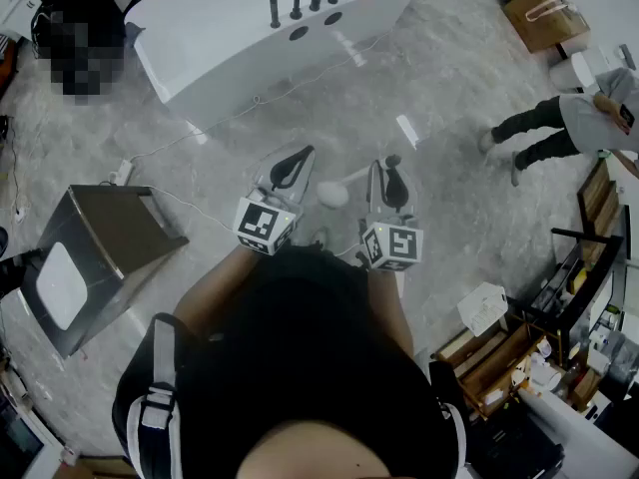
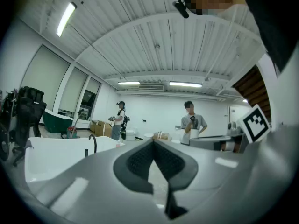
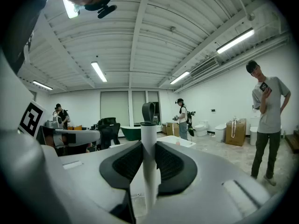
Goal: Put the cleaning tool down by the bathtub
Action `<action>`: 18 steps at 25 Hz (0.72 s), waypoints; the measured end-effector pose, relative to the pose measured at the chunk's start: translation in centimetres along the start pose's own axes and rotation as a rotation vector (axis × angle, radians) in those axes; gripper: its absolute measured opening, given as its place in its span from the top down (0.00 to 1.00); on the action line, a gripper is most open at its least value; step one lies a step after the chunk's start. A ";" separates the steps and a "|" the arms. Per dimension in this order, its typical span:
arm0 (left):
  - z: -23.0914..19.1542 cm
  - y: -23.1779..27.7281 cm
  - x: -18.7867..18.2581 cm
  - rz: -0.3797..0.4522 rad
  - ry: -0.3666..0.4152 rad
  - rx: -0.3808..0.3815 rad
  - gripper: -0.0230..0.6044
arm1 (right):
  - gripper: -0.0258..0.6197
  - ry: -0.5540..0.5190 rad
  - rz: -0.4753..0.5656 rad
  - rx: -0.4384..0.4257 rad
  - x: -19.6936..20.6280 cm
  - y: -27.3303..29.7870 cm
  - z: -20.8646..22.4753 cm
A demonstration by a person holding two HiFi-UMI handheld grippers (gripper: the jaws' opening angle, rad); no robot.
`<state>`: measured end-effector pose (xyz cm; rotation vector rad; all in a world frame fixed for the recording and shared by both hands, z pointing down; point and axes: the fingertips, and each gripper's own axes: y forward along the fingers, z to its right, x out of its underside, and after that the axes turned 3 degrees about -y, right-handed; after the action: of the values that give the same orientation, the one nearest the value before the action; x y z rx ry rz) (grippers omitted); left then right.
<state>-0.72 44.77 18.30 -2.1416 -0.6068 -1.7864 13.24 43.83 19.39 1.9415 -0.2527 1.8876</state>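
The white bathtub (image 1: 250,28) with black tap fittings stands on the floor ahead of me, and it also shows as the bathtub (image 2: 51,155) low on the left of the left gripper view. The cleaning tool (image 3: 149,162) is a white stick with a dark hanging loop at its top. My right gripper (image 3: 148,146) is shut on that stick. From above, the right gripper (image 1: 387,176) hangs over the floor short of the tub, with the tool's white rounded end (image 1: 333,194) to its left. My left gripper (image 1: 300,163) (image 2: 154,143) is shut and holds nothing.
A brown box-like stand (image 1: 100,247) with a white pad is on the left, and a cable with a power strip (image 1: 122,173) runs over the floor. A person (image 1: 564,123) stands at the right near a cardboard box (image 1: 544,13). Shelves (image 1: 559,327) crowd the lower right.
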 end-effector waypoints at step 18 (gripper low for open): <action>-3.9 -1.2 -0.7 0.004 -0.013 0.013 0.95 | 0.82 0.009 0.007 0.051 -0.6 1.9 -1.8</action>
<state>-4.81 43.90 18.29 -2.1460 -0.6155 -1.7623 10.80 42.77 19.14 1.9668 -0.2108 1.9247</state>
